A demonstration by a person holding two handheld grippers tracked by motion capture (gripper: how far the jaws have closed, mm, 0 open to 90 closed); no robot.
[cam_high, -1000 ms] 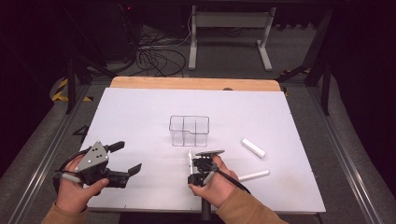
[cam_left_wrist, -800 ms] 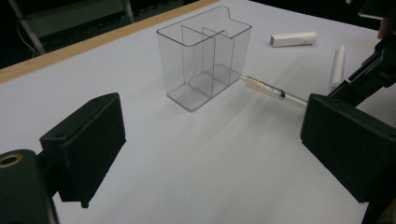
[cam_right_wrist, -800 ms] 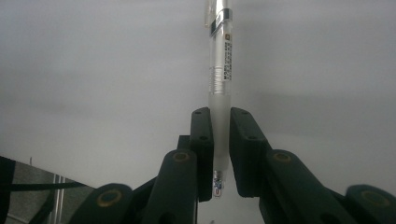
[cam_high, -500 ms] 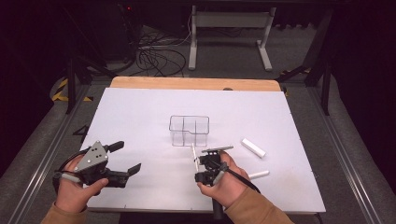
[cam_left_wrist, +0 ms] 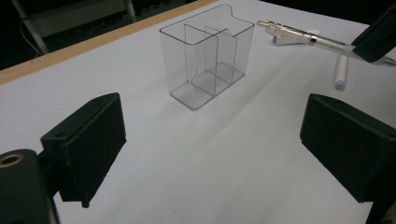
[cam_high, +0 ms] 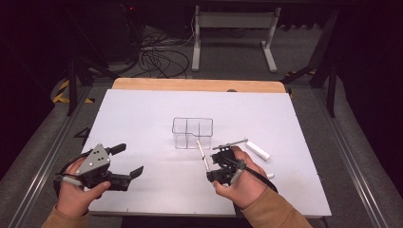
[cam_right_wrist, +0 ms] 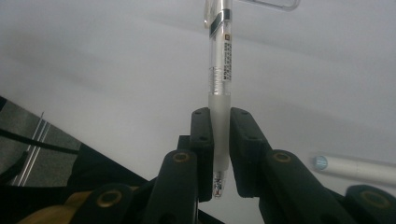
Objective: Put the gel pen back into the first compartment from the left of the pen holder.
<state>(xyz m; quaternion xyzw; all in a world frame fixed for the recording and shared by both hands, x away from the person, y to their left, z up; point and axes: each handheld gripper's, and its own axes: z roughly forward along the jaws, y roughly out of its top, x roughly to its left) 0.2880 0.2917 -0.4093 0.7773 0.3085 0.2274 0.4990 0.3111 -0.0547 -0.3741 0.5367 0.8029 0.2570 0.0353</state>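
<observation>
My left gripper (cam_high: 127,160) waits with its jaws wide apart and empty, near the left edge of the white table (cam_high: 142,118), well apart from the clear organizer (cam_high: 192,132). My right gripper (cam_right_wrist: 219,140) is clamped on the pen (cam_right_wrist: 219,70), lifted above the table just in front of the organizer. The small print on the pen's barrel is too fine to read; its long axis runs away from my jaws toward the organizer, writing tip back between the pads.

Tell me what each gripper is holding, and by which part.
The right gripper clamps a pen by its frosted grip near the tip. The left gripper is open, holding nothing.
</observation>
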